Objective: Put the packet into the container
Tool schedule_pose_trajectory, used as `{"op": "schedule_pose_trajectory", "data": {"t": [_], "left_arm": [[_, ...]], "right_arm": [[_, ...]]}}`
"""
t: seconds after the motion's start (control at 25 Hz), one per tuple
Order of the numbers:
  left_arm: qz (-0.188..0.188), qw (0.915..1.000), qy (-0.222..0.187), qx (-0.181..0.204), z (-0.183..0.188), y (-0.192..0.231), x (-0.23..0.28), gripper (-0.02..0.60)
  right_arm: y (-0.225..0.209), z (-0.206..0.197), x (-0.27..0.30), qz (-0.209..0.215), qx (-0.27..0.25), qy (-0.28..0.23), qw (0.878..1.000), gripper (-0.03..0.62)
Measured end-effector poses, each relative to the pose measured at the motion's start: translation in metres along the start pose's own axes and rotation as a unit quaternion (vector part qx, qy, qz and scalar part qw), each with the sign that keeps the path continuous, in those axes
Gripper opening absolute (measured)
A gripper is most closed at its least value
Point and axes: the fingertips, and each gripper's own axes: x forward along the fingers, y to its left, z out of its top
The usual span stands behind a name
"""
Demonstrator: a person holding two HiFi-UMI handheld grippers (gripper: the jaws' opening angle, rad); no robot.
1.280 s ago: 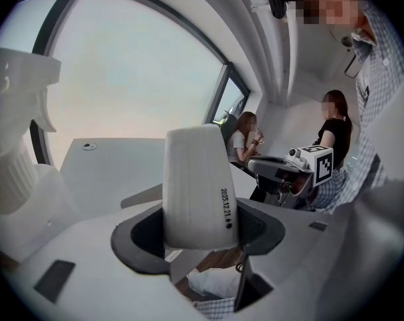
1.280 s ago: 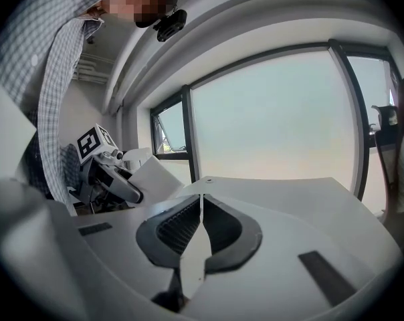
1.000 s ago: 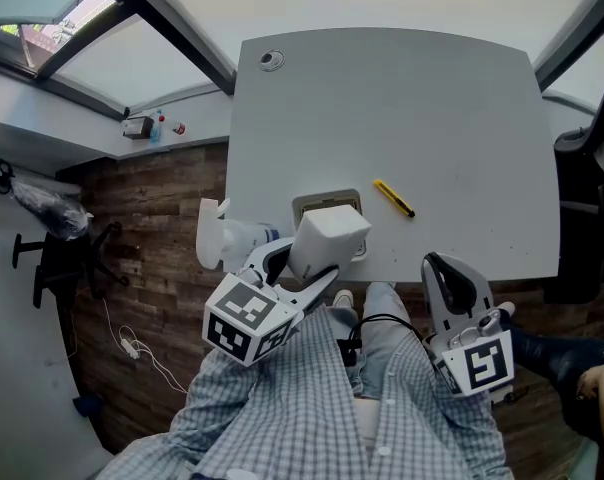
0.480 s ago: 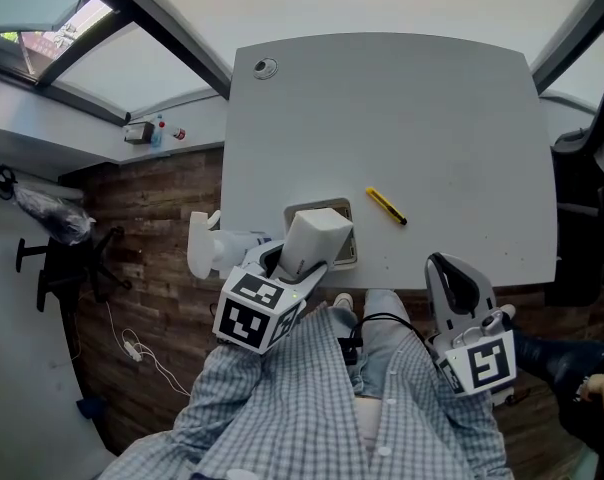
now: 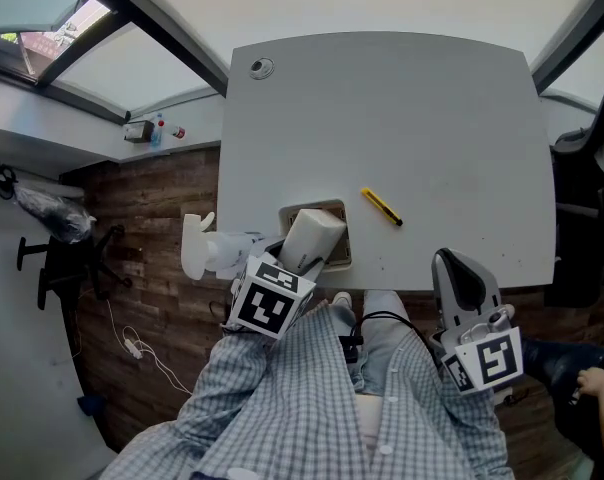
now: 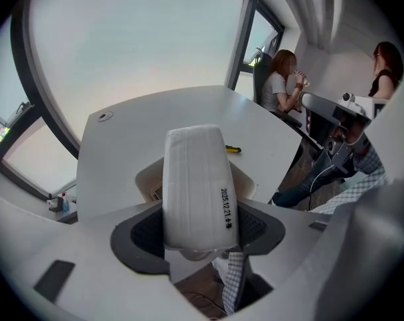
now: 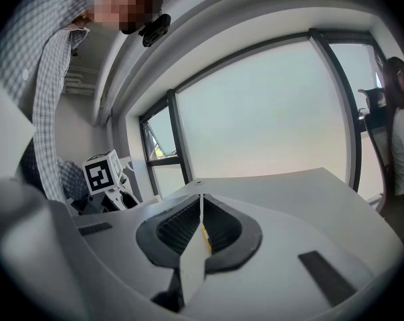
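Office: desk [image 5: 412,108], swivel chair [image 5: 580,218], windows [image 7: 269,112]

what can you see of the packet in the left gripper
The packet is a white, soft-looking, plastic-wrapped pack with faint ribs and a black date printed along one side. The left gripper clamps its near end between its jaws. The rest juts forward over the beige container. Whether it touches the container can't be told.

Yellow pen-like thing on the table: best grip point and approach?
Probably mid-shaft of the yellow pen-like thing, from straight above, jaws across its narrow width. It lies flat and diagonal on the table, nothing beside it, so both long sides are open.
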Motion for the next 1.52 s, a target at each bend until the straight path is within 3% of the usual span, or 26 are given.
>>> {"op": "schedule_pose_trajectory", "data": {"t": [0.28,0.52,1.2,1.52], "left_arm": [[0.036,0.9988,0.026,0.022,-0.004,0.002,0.008,0.273],[0.032,0.9983,0.027,0.041,-0.001,0.0,0.016,0.273],[0.032,0.9979,-0.047,0.031,0.007,0.001,-0.004,0.311],[0.038,0.9944,-0.098,-0.01,0.011,0.002,-0.028,0.311]], "right_arm": [[-0.009,0.004,-0.003,-0.008,0.02,-0.01,1.0,0.026],[-0.016,0.004,-0.007,-0.022,0.054,-0.016,0.998,0.026],[0.005,0.002,-0.002,0.001,0.029,0.001,1.0,0.025],[0.017,0.006,0.002,0.014,0.022,-0.008,1.0,0.025]]}}
